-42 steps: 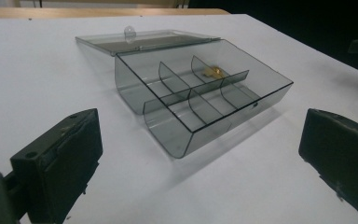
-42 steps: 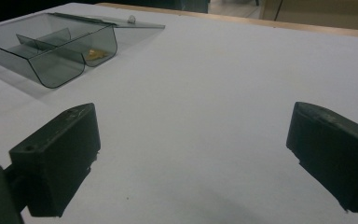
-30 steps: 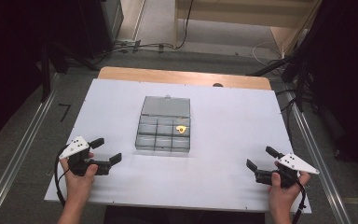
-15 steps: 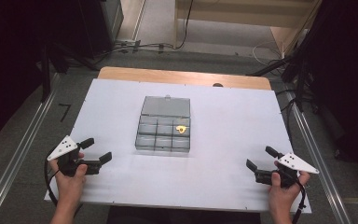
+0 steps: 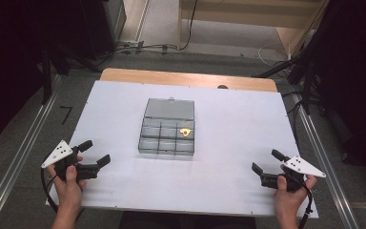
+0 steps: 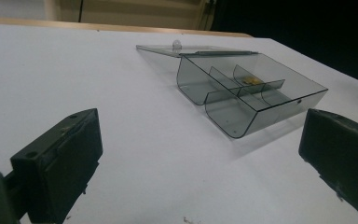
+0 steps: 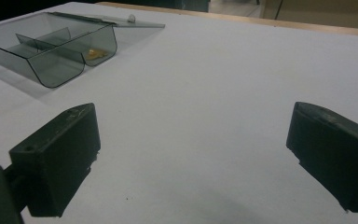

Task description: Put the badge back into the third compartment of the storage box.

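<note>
I count two tongs, one box and one small yellow piece. My left tongs [image 5: 93, 153] sit at the bench's near left corner, jaws spread wide with nothing between them; in the left gripper view the gap between the jaws frames bare white surface. My right tongs [image 5: 265, 164] sit at the near right corner, also spread and empty.

The box [image 5: 167, 136] is clear grey plastic, resting at the middle of the bench [image 5: 238, 124], well apart from both tongs. Its lid [image 5: 169, 109] lies folded back flat on the far side. Dividers split it into compartments; I make out about nine from the high view. The yellow piece [image 5: 185, 131] lies in the right-hand compartment of the middle row.

The bench top is a white sheet over a wooden board, whose edge [image 5: 186, 78] shows along the far side. Around it I see grey floor, metal rails on both sides, cables at the far end, and dark curtains left and right. I can read no labels or writing.
</note>
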Tool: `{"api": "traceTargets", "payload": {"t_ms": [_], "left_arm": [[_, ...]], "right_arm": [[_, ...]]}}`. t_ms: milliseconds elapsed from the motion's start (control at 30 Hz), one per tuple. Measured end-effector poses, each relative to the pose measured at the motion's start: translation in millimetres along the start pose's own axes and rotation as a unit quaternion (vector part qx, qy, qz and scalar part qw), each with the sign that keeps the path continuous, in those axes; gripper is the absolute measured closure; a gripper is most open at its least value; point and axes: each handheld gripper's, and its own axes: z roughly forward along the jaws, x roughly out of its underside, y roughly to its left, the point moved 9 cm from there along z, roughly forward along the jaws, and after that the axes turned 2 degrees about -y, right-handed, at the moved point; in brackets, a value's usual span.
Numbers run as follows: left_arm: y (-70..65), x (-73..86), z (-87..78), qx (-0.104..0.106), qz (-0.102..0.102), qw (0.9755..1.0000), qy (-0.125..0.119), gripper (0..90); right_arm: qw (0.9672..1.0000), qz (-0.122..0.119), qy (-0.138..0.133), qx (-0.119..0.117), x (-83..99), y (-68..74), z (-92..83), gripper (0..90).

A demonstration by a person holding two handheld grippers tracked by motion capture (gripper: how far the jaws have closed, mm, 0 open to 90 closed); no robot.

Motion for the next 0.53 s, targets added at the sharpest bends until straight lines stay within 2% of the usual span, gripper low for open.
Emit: {"api": "traceTargets", "payload": {"t_ms": [100, 533], "left_arm": [[1.7, 0.4, -0.1, -0.009, -0.003, 1.0000, -0.002, 0.0], [-0.4, 2.5, 3.7, -0.016, 0.012, 0.9998, 0.007, 0.0]], "right_arm": [[1.0000, 0.003, 0.002, 0.002, 0.4, -0.5, -0.4, 1.2], [1.0000, 0.006, 0.002, 0.002, 0.5, -1.4, 0.0, 1.2]]}}
